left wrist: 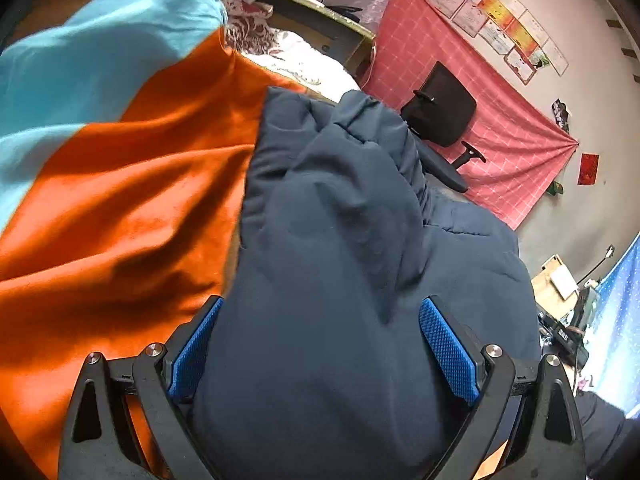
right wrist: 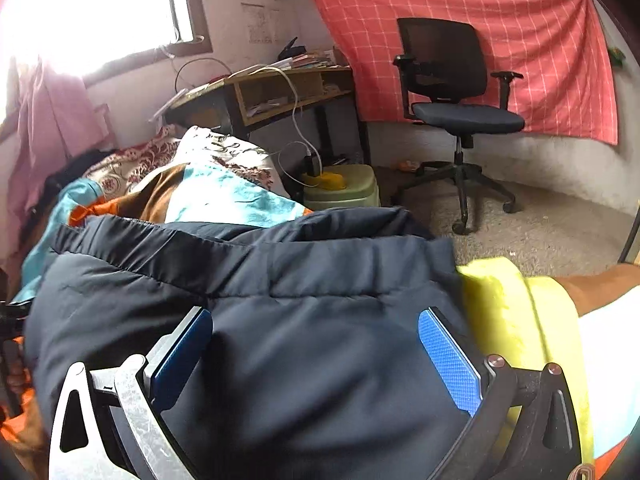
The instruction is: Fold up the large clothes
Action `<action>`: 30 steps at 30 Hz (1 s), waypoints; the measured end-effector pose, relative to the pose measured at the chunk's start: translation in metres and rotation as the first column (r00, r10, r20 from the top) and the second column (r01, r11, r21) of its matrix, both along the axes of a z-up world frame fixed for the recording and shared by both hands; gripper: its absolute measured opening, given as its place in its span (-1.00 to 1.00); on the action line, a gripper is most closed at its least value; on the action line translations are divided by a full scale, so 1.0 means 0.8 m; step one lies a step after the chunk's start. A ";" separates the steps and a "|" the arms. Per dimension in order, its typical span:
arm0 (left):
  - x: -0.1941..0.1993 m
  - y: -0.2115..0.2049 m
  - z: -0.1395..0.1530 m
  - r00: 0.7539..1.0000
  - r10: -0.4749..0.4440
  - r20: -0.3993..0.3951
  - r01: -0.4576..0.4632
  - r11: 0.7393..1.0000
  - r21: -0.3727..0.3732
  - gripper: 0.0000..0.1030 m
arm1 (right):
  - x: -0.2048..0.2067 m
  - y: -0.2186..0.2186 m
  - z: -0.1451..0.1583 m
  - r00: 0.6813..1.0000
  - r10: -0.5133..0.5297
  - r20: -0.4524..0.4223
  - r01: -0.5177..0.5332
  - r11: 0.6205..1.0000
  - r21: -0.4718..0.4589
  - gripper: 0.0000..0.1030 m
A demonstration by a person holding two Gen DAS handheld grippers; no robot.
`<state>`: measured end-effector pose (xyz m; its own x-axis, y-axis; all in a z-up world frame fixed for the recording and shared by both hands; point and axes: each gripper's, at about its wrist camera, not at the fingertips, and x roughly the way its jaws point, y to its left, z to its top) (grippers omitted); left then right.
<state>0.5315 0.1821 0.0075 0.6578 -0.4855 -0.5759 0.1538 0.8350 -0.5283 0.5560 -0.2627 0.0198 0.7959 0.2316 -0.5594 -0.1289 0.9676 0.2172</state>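
Navy jacket (right wrist: 280,280) on orange-blue bedspread (left wrist: 120,200)

Matt quilted cloth jacket (left wrist: 352,240); smooth orange cloth blanket (left wrist: 120,200); textured fingers (left wrist: 448,352).

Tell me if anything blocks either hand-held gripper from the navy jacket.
Nothing visible does. The navy jacket fills the gap between the open fingers of the left hand-held gripper and the right hand-held gripper.

Dark navy padded jacket (left wrist: 340,240), bunched and creased, heaped on orange-and-turquoise bedding, quilted seams showing
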 end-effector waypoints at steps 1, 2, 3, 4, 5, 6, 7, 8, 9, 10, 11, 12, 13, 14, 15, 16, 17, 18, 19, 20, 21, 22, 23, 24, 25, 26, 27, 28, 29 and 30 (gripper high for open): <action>0.002 -0.003 -0.002 1.000 0.009 -0.009 -0.009 1.000 -0.001 0.83 | -0.006 -0.011 0.001 1.000 -0.007 -0.002 0.007 1.000 0.010 1.00; 0.005 -0.004 -0.006 1.000 0.020 -0.020 -0.020 1.000 -0.008 0.83 | -0.010 -0.021 0.002 1.000 -0.015 -0.003 0.015 1.000 0.015 1.00; 0.004 -0.003 -0.011 0.999 0.028 -0.027 -0.029 0.999 -0.020 0.83 | -0.014 -0.030 0.002 1.000 -0.023 -0.007 0.023 1.000 0.019 1.00; 0.003 -0.003 -0.017 0.999 0.036 -0.030 -0.037 0.999 -0.031 0.83 | -0.017 -0.043 0.000 0.999 -0.033 -0.017 0.034 0.999 0.026 1.00; 0.001 -0.003 -0.022 0.999 0.043 -0.030 -0.044 0.998 -0.042 0.85 | -0.018 -0.057 -0.004 0.998 -0.043 -0.036 0.044 0.998 0.036 1.00; 0.000 -0.002 -0.027 0.998 0.047 -0.029 -0.048 0.998 -0.047 0.89 | -0.016 -0.070 -0.011 0.997 -0.043 -0.063 0.046 0.998 0.051 1.00; -0.004 0.000 -0.032 0.998 0.053 -0.031 -0.054 0.997 -0.054 0.92 | -0.012 -0.080 -0.020 0.995 -0.024 -0.094 0.031 0.997 0.074 1.00; -0.005 0.003 -0.035 0.998 0.057 -0.034 -0.059 0.996 -0.060 0.95 | -0.006 -0.087 -0.029 0.992 -0.002 -0.128 0.014 0.996 0.093 1.00; -0.007 0.005 -0.038 0.997 0.061 -0.036 -0.063 0.996 -0.068 0.96 | -0.003 -0.091 -0.036 0.989 0.012 -0.147 0.003 0.995 0.105 1.00; -0.009 0.006 -0.039 0.997 0.064 -0.037 -0.066 0.995 -0.070 0.97 | 0.002 -0.097 -0.047 0.987 0.044 -0.156 -0.023 0.991 0.133 1.00; -0.009 0.007 -0.038 0.997 0.064 -0.038 -0.066 0.996 -0.066 0.97 | 0.004 -0.100 -0.052 0.986 0.073 -0.149 -0.048 0.986 0.161 1.00; -0.010 0.007 -0.038 0.997 0.060 -0.042 -0.062 0.996 -0.056 0.97 | 0.006 -0.102 -0.056 0.986 0.094 -0.137 -0.068 0.981 0.181 1.00; -0.010 0.007 -0.037 0.997 0.055 -0.049 -0.057 0.997 -0.046 0.97 | 0.007 -0.103 -0.059 0.987 0.109 -0.120 -0.085 0.978 0.193 1.00; -0.010 0.008 -0.037 0.997 0.051 -0.054 -0.053 0.998 -0.039 0.98 | 0.010 -0.103 -0.063 0.987 0.134 -0.094 -0.112 0.972 0.209 1.00; -0.009 0.008 -0.036 0.997 0.045 -0.061 -0.047 0.998 -0.033 0.98 | 0.015 -0.100 -0.065 0.985 0.149 -0.082 -0.127 0.967 0.220 1.00; -0.007 0.009 -0.037 0.997 0.039 -0.069 -0.041 0.999 -0.027 0.98 | 0.020 -0.099 -0.071 0.981 0.180 -0.068 -0.158 0.955 0.252 1.00; -0.005 0.008 -0.038 0.997 0.036 -0.074 -0.037 0.999 -0.023 0.98 | 0.026 -0.100 -0.076 0.976 0.205 -0.067 -0.179 0.942 0.283 1.00; -0.004 0.008 -0.038 0.997 0.033 -0.077 -0.034 0.999 -0.019 0.98 | 0.030 -0.102 -0.079 0.972 0.225 -0.068 -0.195 0.932 0.306 1.00; -0.003 0.009 -0.038 0.996 0.031 -0.079 -0.033 0.999 -0.017 0.98 | 0.035 -0.104 -0.084 0.964 0.255 -0.073 -0.216 0.915 0.340 1.00; -0.002 0.007 -0.038 0.996 0.031 -0.079 -0.032 0.999 -0.017 0.98 | 0.042 -0.107 -0.089 0.955 0.283 -0.083 -0.232 0.894 0.383 1.00; 0.000 0.006 -0.039 0.996 0.031 -0.078 -0.032 0.999 -0.018 0.98 | 0.045 -0.112 -0.094 0.950 0.301 -0.088 -0.239 0.877 0.416 1.00; 0.000 0.006 -0.040 0.997 0.031 -0.075 -0.033 0.999 -0.022 0.98 | 0.048 -0.117 -0.100 0.942 0.323 -0.092 -0.248 0.854 0.458 1.00; 0.000 0.005 -0.042 0.997 0.034 -0.073 -0.036 0.999 -0.029 0.98 | 0.049 -0.122 -0.104 0.936 0.338 -0.093 -0.254 0.835 0.488 1.00; 0.001 0.005 -0.044 0.997 0.035 -0.072 -0.038 0.999 -0.036 0.98 | 0.049 -0.124 -0.107 0.933 0.348 -0.090 -0.258 0.822 0.508 1.00; 0.002 0.006 -0.046 0.997 0.035 -0.072 -0.039 0.998 -0.049 0.98 | 0.048 -0.127 -0.110 0.930 0.358 -0.078 -0.265 0.804 0.532 1.00; 0.005 0.001 -0.047 0.997 0.035 -0.074 -0.039 0.998 -0.058 0.98 | 0.048 -0.130 -0.111 0.930 0.361 -0.070 -0.268 0.795 0.543 1.00; 0.006 0.002 -0.049 0.996 0.033 -0.078 -0.038 0.997 -0.069 0.98 | 0.046 -0.132 -0.112 0.929 0.365 -0.061 -0.273 0.786 0.554 1.00; 0.006 0.005 -0.050 0.996 0.032 -0.085 -0.039 0.996 -0.084 0.98 | 0.044 -0.134 -0.112 0.928 0.370 -0.049 -0.280 0.776 0.565 1.00; 0.005 0.006 -0.050 0.996 0.034 -0.087 -0.042 0.995 -0.090 0.97 | 0.041 -0.134 -0.111 0.927 0.373 -0.042 -0.286 0.773 0.566 1.00; 0.003 0.007 -0.049 0.996 0.034 -0.088 -0.042 0.995 -0.093 0.94 | 0.039 -0.134 -0.109 0.926 0.376 -0.039 -0.291 0.774 0.563 1.00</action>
